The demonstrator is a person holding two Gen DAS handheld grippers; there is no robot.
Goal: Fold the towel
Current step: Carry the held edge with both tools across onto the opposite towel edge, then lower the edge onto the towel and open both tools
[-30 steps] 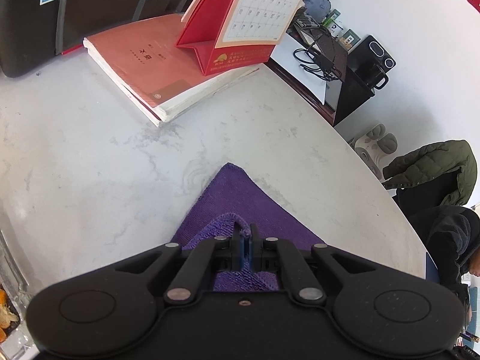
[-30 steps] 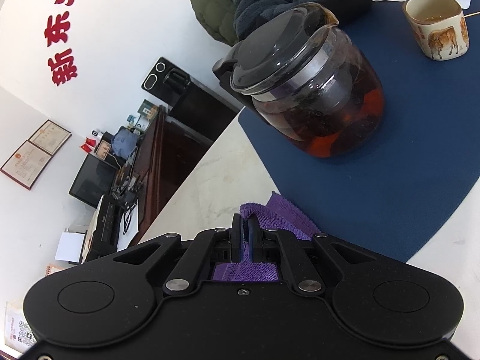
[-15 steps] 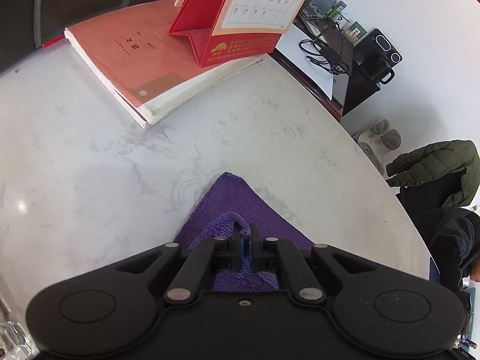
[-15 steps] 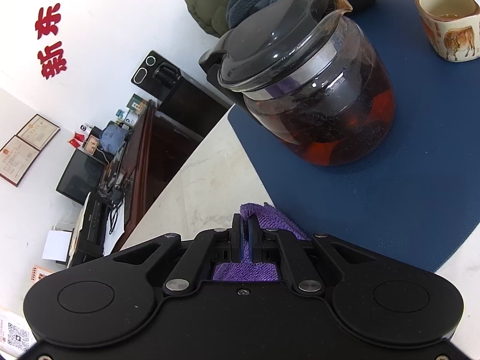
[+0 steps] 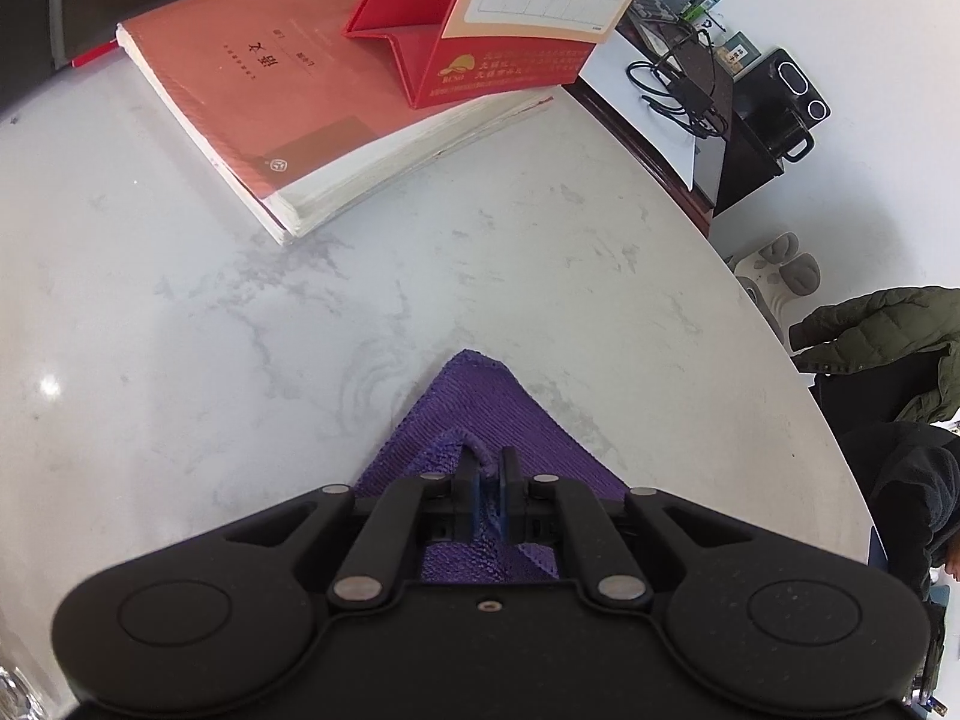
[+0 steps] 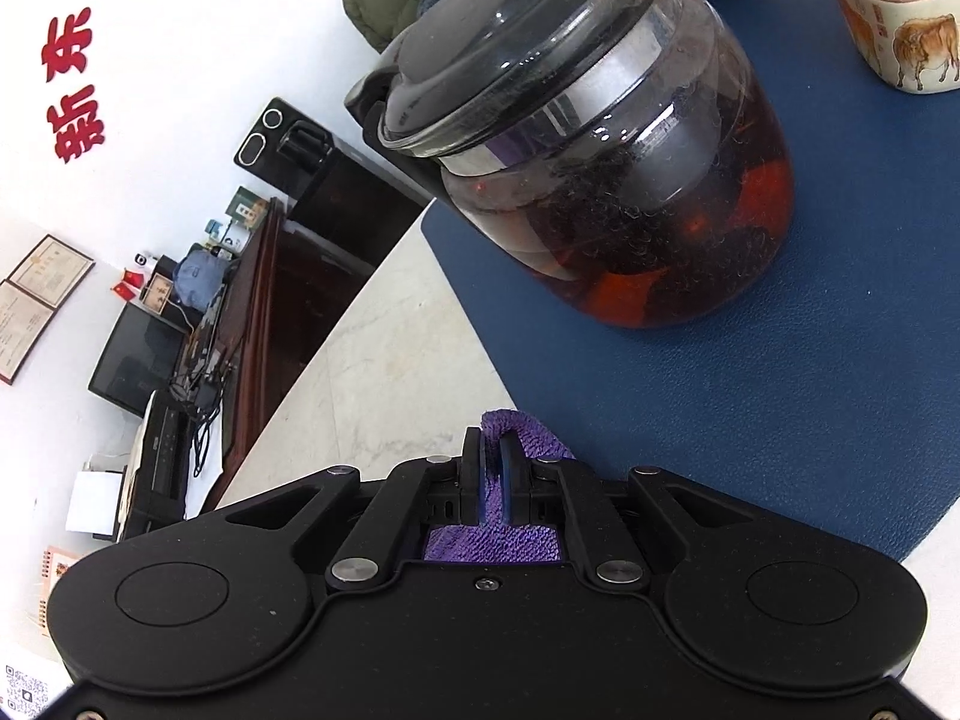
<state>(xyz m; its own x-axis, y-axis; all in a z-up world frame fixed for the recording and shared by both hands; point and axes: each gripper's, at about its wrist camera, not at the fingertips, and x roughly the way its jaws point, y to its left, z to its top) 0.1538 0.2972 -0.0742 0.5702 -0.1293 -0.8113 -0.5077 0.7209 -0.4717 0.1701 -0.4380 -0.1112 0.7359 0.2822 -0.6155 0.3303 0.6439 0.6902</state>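
A purple towel lies on the white marble table, one corner pointing away from me in the left wrist view. My left gripper is shut on a raised fold of the towel just above that flat layer. In the right wrist view my right gripper is shut on another edge of the same towel, which bulges over the fingertips beside the blue mat. Most of the towel is hidden under both gripper bodies.
A thick red book with a red desk calendar on it lies ahead of the left gripper. A glass teapot of dark tea stands on a blue mat close ahead of the right gripper, with a cup behind. The table edge curves at right.
Both grippers have moved forward with the towel held. The book and calendar come nearer in the left view, the teapot looms larger in the right view. Both grips are unchanged.
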